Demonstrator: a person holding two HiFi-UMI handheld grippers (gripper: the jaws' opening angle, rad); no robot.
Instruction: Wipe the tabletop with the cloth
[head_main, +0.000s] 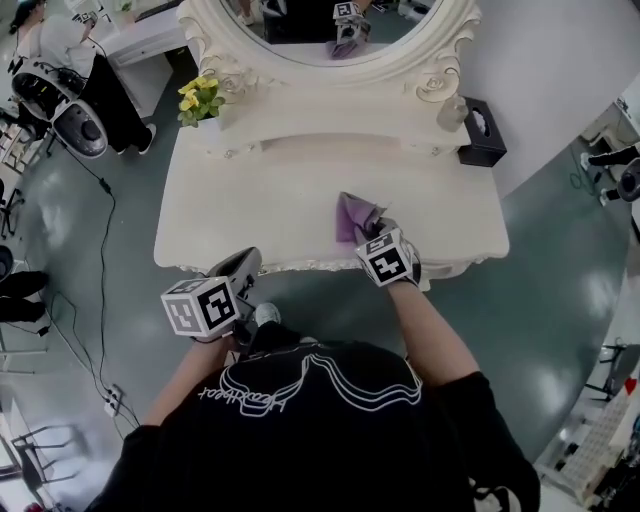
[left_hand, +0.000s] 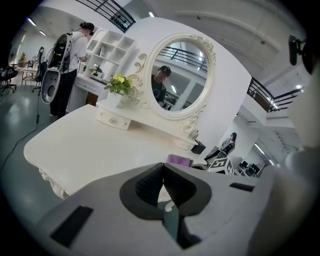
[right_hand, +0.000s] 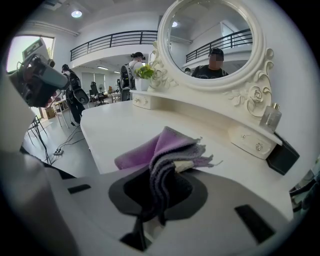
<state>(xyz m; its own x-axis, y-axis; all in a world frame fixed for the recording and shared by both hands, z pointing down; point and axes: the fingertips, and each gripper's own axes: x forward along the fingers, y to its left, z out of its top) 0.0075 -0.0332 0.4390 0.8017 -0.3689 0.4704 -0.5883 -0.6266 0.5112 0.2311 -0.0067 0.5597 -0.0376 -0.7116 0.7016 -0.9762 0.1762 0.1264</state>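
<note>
A purple cloth (head_main: 353, 217) lies bunched on the white dressing tabletop (head_main: 250, 210), near its front edge right of centre. My right gripper (head_main: 378, 232) is shut on the purple cloth (right_hand: 167, 150), whose folds run down between the jaws while its free end rests on the tabletop (right_hand: 130, 127). My left gripper (head_main: 243, 268) hangs off the table's front edge at the left, jaws shut with nothing between them. From the left gripper view (left_hand: 162, 184) the cloth (left_hand: 179, 160) shows as a small purple patch beyond the jaws.
An oval mirror (head_main: 330, 40) in a carved frame stands on a raised shelf at the back. Yellow flowers (head_main: 200, 98) sit at the back left, a black tissue box (head_main: 483, 132) at the back right, a small bottle (right_hand: 271, 118) beside it. A person (left_hand: 70, 65) stands far left.
</note>
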